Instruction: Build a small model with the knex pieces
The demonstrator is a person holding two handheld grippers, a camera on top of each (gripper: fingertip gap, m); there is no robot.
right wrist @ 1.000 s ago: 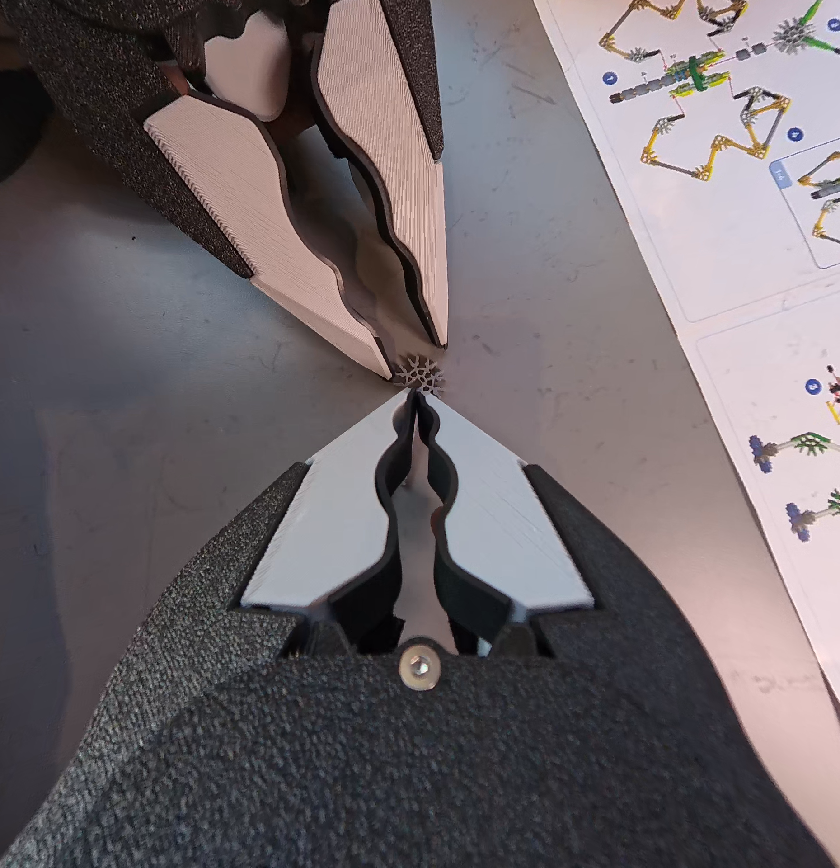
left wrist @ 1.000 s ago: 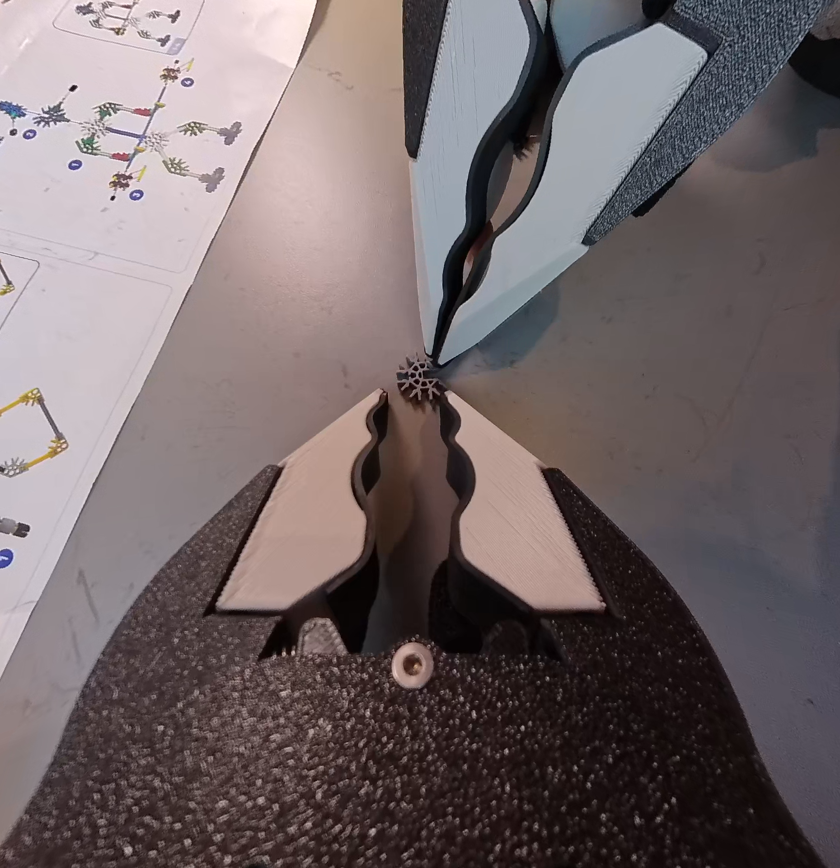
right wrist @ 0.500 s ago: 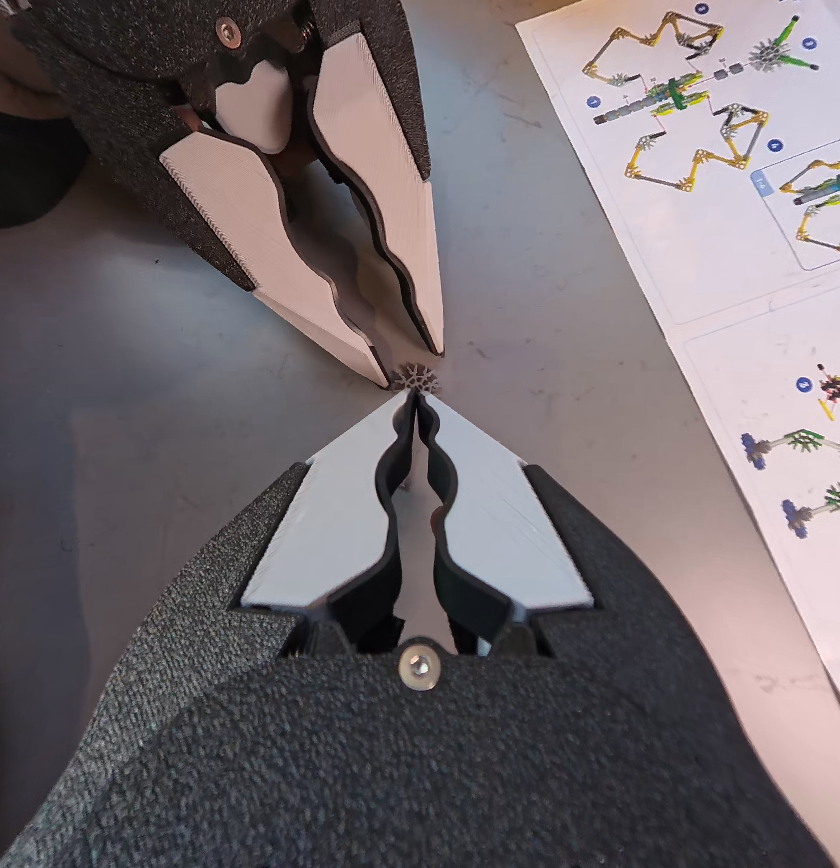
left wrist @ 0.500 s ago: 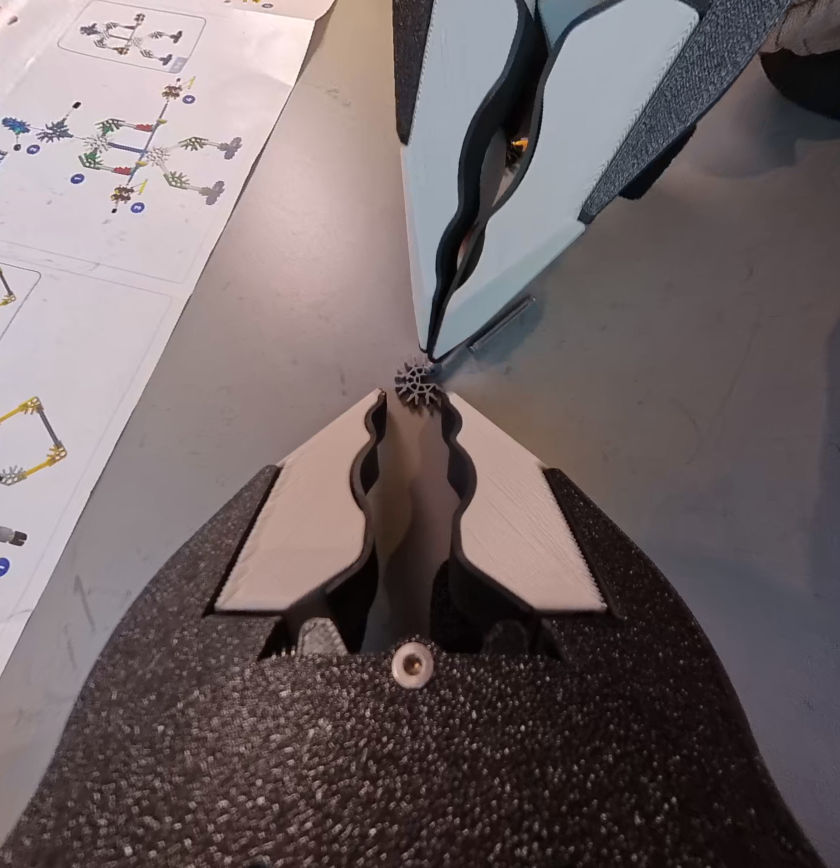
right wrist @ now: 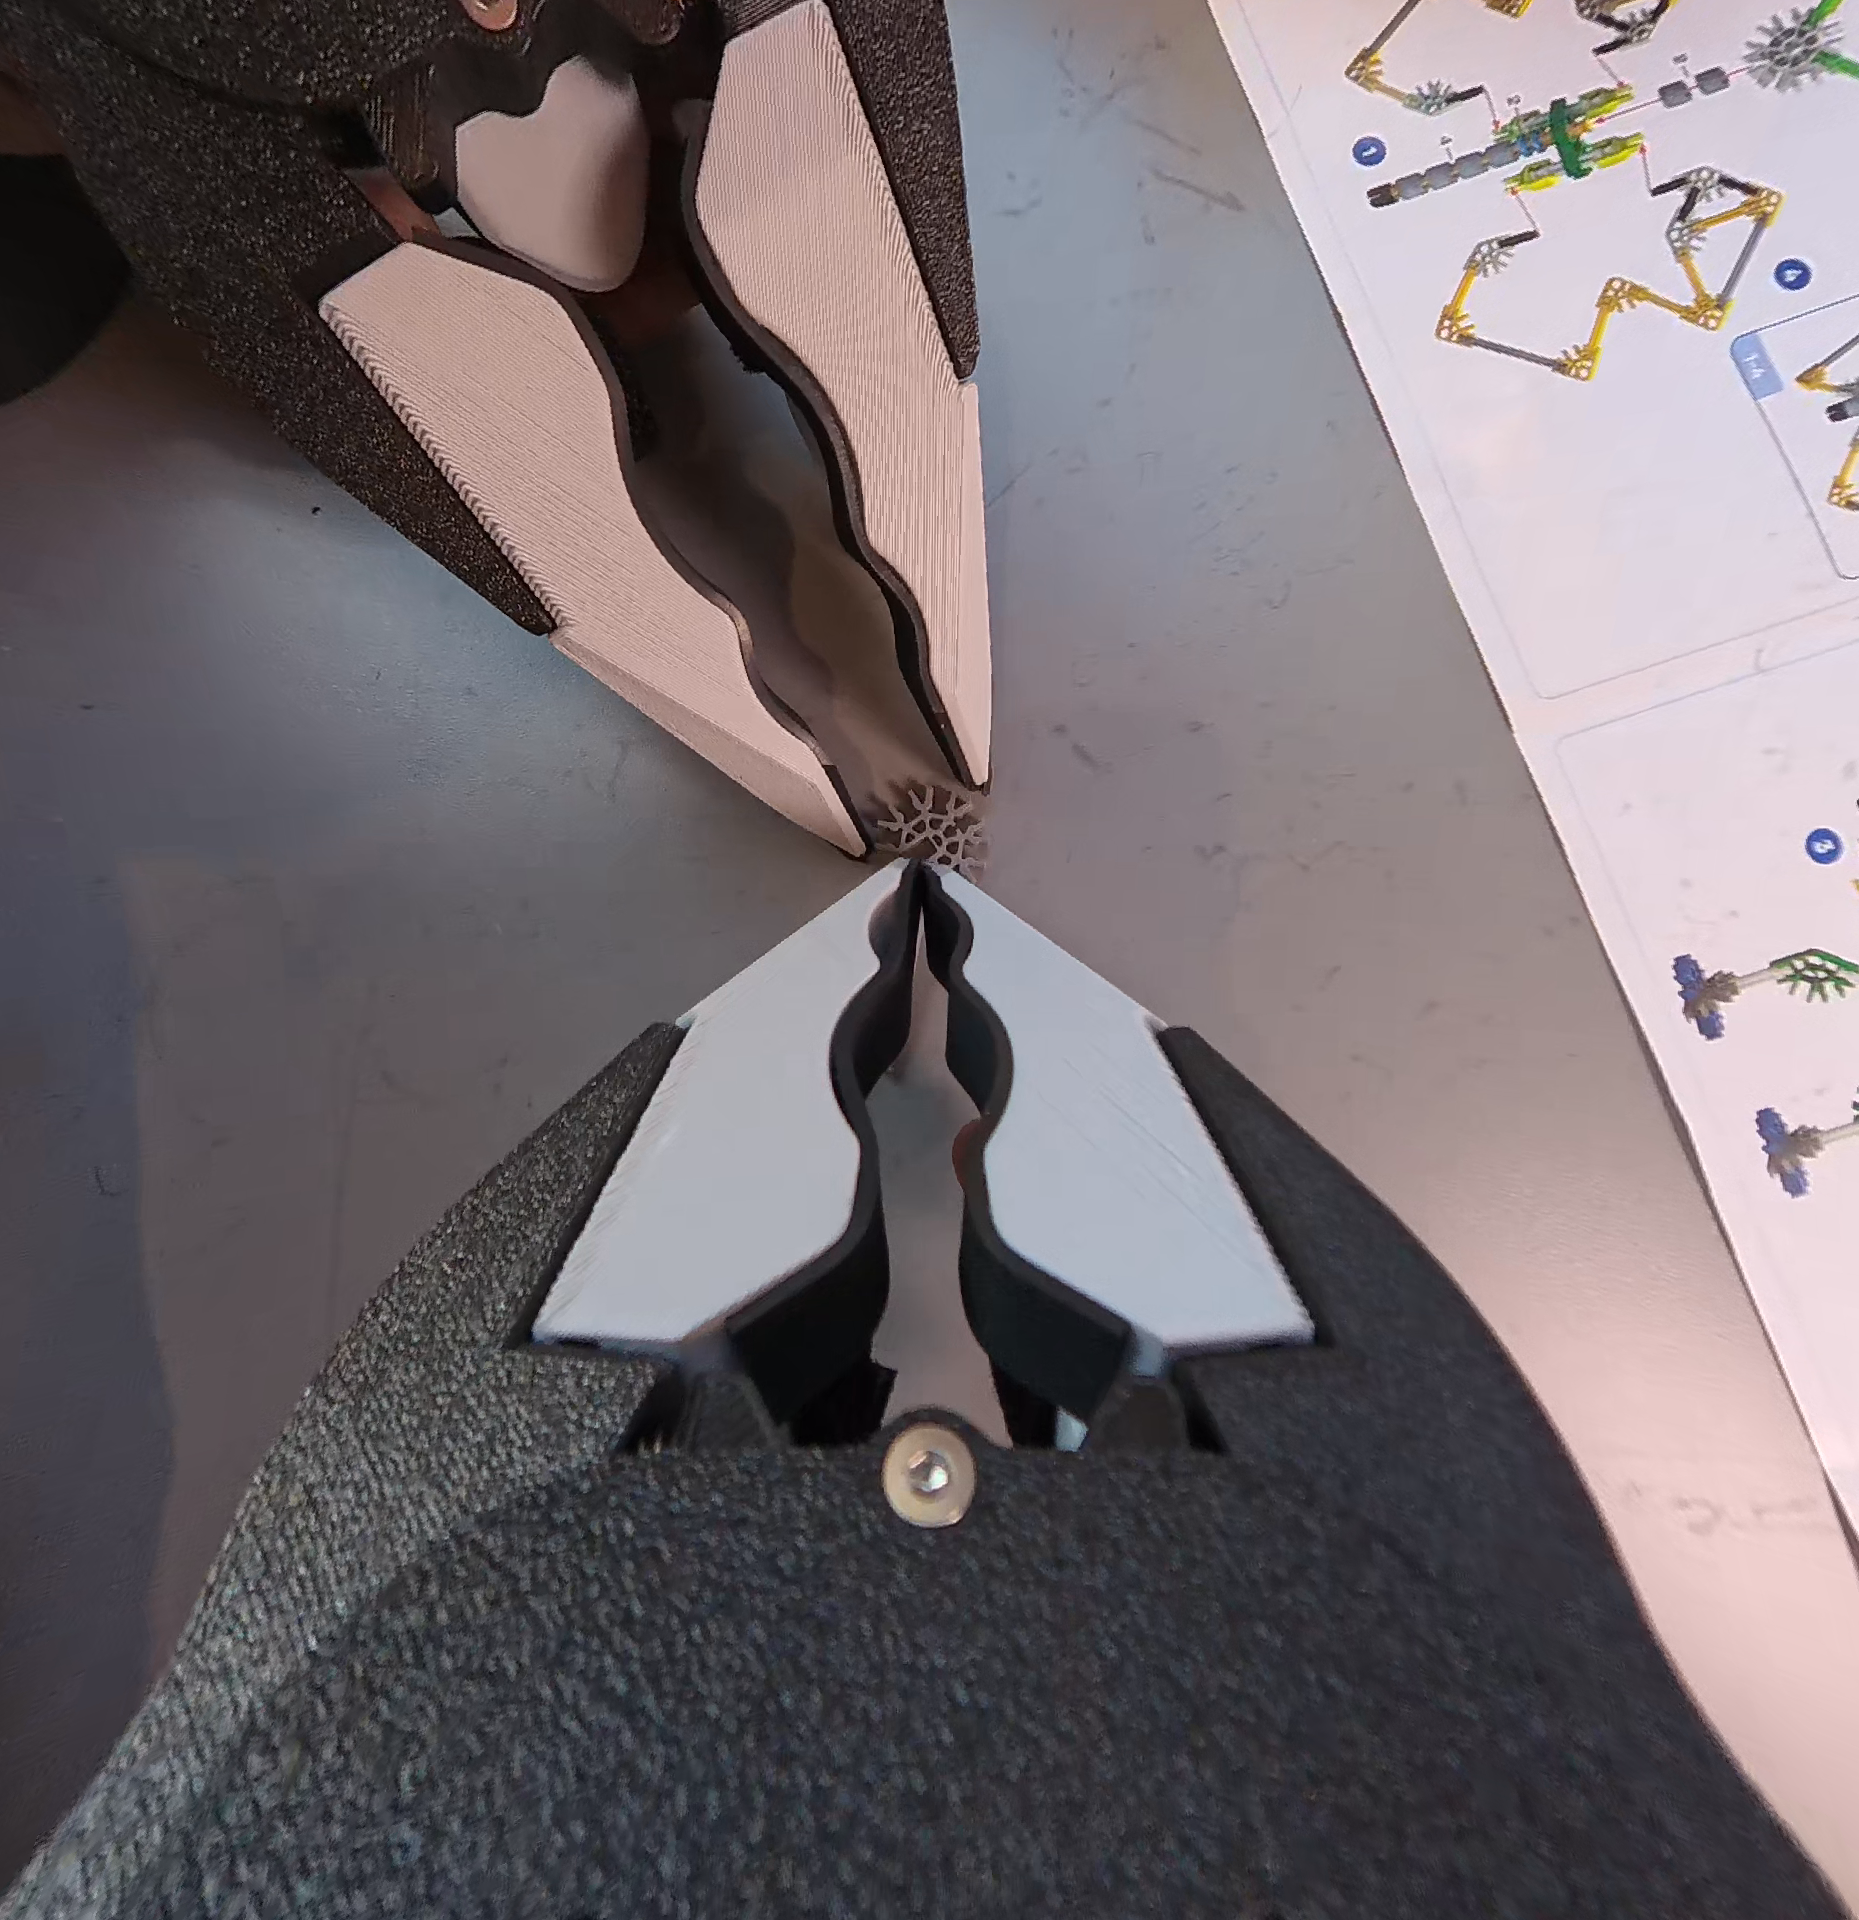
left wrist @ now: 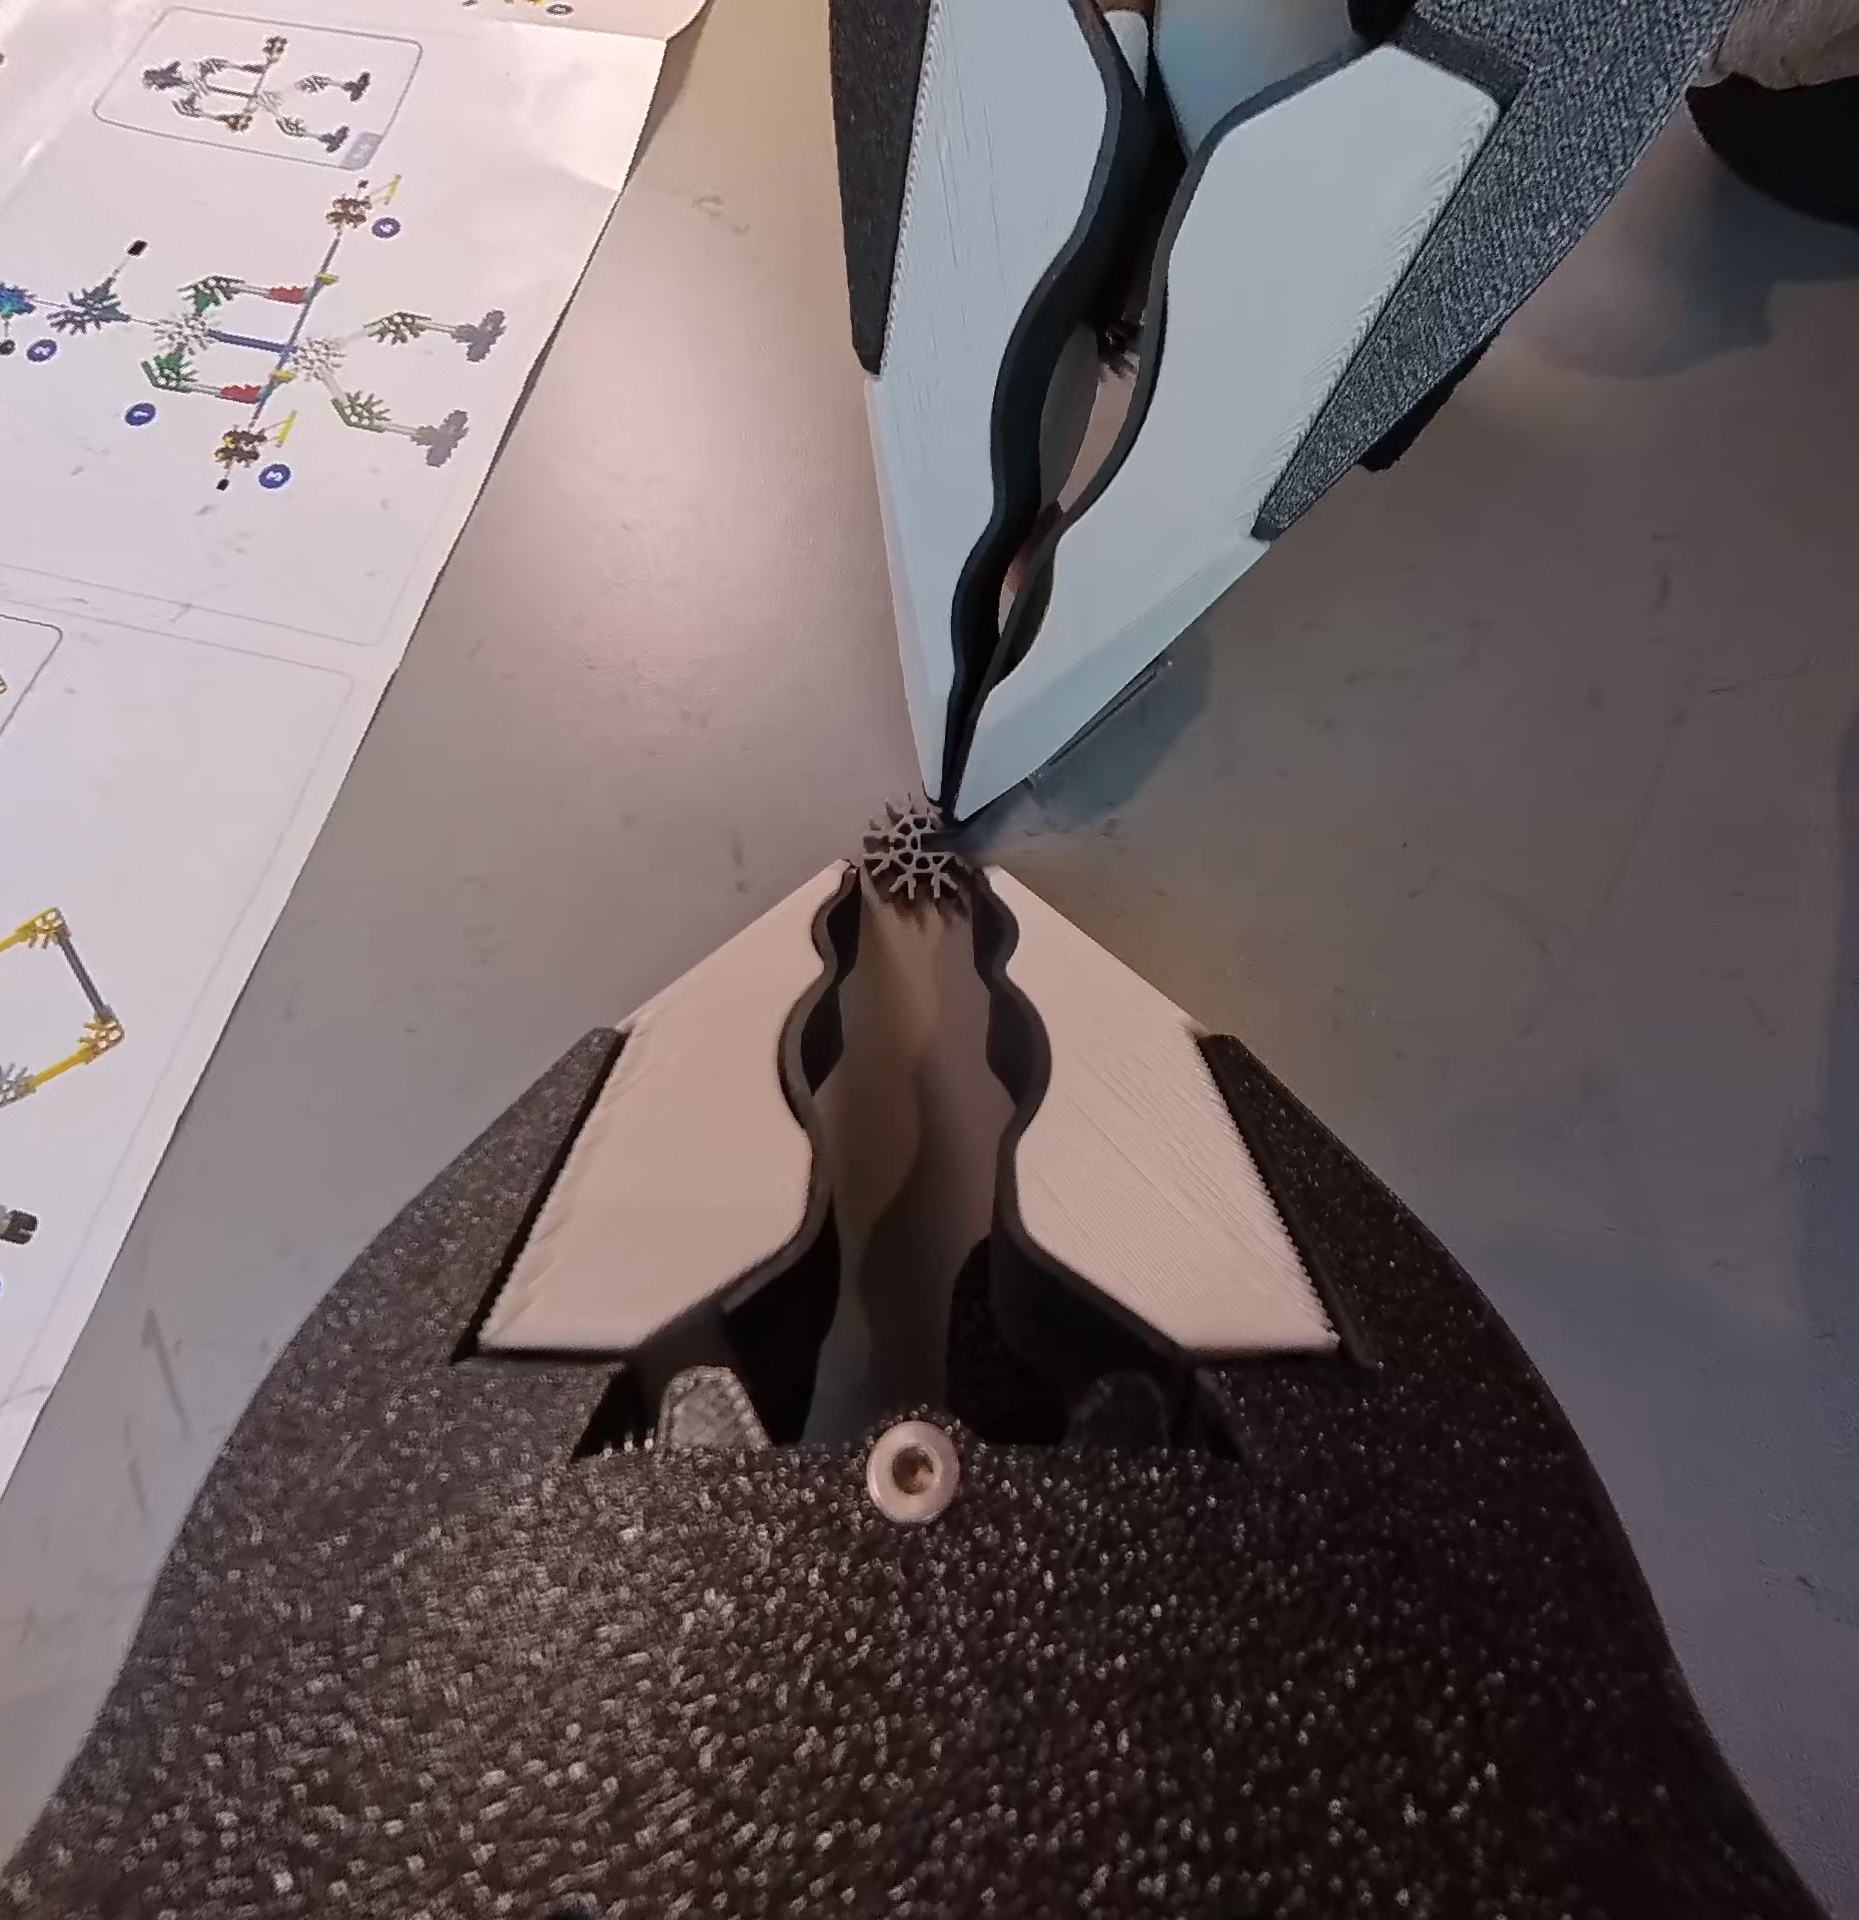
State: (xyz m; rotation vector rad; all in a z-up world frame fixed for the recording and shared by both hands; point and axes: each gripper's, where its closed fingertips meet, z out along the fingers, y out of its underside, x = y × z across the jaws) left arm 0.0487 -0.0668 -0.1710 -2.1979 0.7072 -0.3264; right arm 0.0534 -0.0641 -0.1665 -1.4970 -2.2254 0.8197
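A white instruction sheet [left wrist: 208, 582] printed with coloured diagrams of rod-and-connector models lies flat along the left edge of the frame on a scuffed grey surface [left wrist: 1476, 935]; in the right wrist view it runs down the right edge.

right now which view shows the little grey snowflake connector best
The left wrist view: the connector faces the camera, spokes sharp against the table, between the left hand-held gripper tips. The right wrist view shows it paler, its near edge hidden behind the right hand-held gripper.
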